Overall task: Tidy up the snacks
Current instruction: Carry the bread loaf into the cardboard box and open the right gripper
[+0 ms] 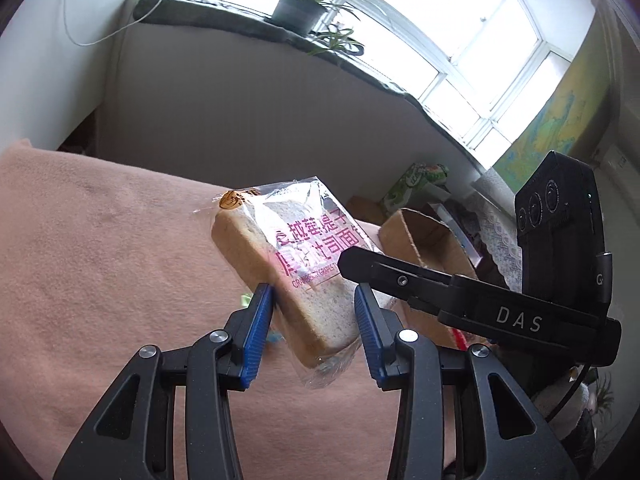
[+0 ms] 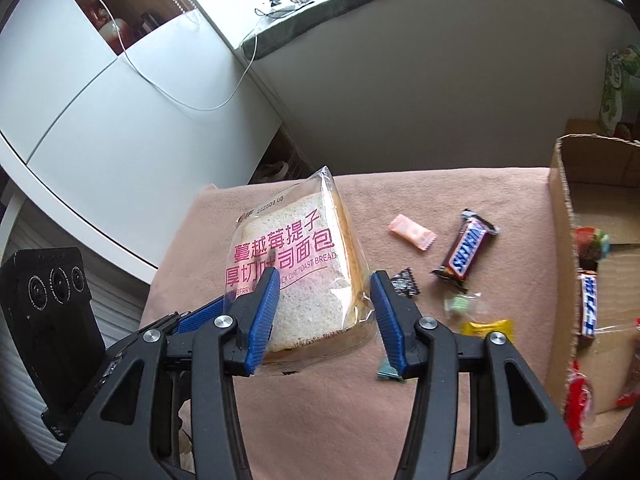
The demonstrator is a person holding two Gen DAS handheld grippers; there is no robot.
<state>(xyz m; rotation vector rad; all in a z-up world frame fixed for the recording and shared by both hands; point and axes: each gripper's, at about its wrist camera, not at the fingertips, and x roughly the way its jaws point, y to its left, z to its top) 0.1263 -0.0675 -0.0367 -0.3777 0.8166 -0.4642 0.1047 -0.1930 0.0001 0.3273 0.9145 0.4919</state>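
Note:
A clear packet of thick-cut toast bread (image 1: 280,240) (image 2: 304,240) with pink lettering hangs tilted above the pink cloth. In the left wrist view my left gripper (image 1: 314,300) has its blue pads pressed on the packet's lower sides. The right gripper's black finger (image 1: 360,262) reaches in from the right onto the same packet. In the right wrist view my right gripper (image 2: 324,292) closes on the packet's lower part, and the left gripper's blue finger (image 2: 200,314) shows at its left.
On the pink cloth (image 2: 400,420) lie a Snickers bar (image 2: 466,248), a pink candy (image 2: 412,232), a black-wrapped candy (image 2: 406,282), a green candy (image 2: 460,304) and a yellow candy (image 2: 486,326). A cardboard box (image 2: 560,200) (image 1: 416,232) with snacks stands at the right.

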